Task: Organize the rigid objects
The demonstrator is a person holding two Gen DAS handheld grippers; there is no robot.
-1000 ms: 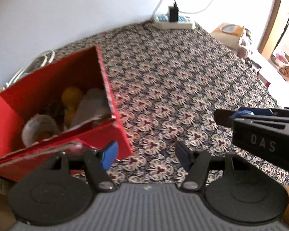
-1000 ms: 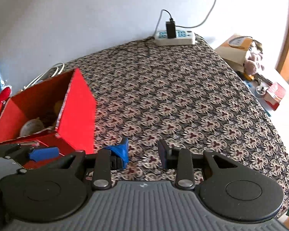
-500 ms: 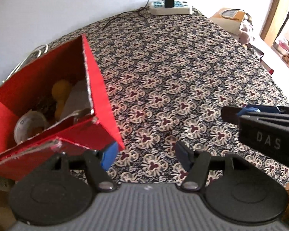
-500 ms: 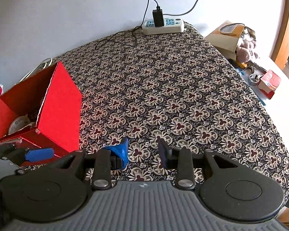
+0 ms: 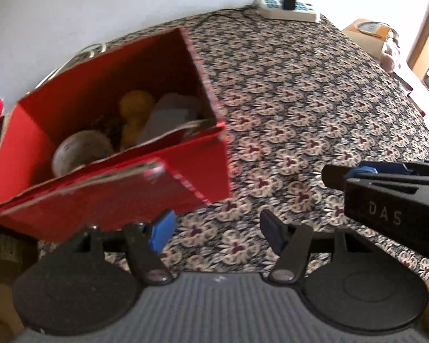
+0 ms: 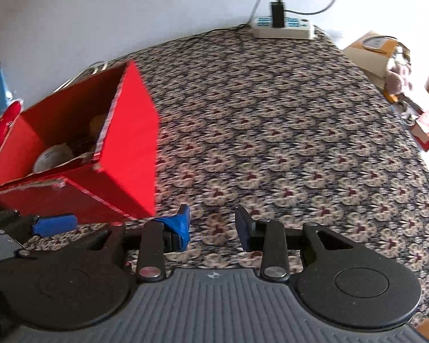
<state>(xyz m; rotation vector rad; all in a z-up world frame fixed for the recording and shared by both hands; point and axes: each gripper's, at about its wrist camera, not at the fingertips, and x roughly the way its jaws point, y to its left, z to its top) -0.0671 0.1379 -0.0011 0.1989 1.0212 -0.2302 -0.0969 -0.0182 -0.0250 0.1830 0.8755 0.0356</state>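
the red box (image 5: pixel 105 148) blurs at nine o'clock, its left corner cut off; the round white thing (image 5: pixel 80 151) inside stays unidentifiable.

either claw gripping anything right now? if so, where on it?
Nothing is held. The left claw stands open over the patterned tablecloth beside the red cardboard box; the right claw is opening, nothing between its pads.

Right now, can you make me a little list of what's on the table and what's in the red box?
Table: patterned cloth, mostly bare
Box: red box at the cloth's left side, top open
Inside box: a yellow thing, a white round thing, a pale lumpy thing; too blurry to name
Back edge: white power strip with a black plug in it
Left gripper: fingers apart, nothing between them
Right gripper: fingers opening, nothing between them
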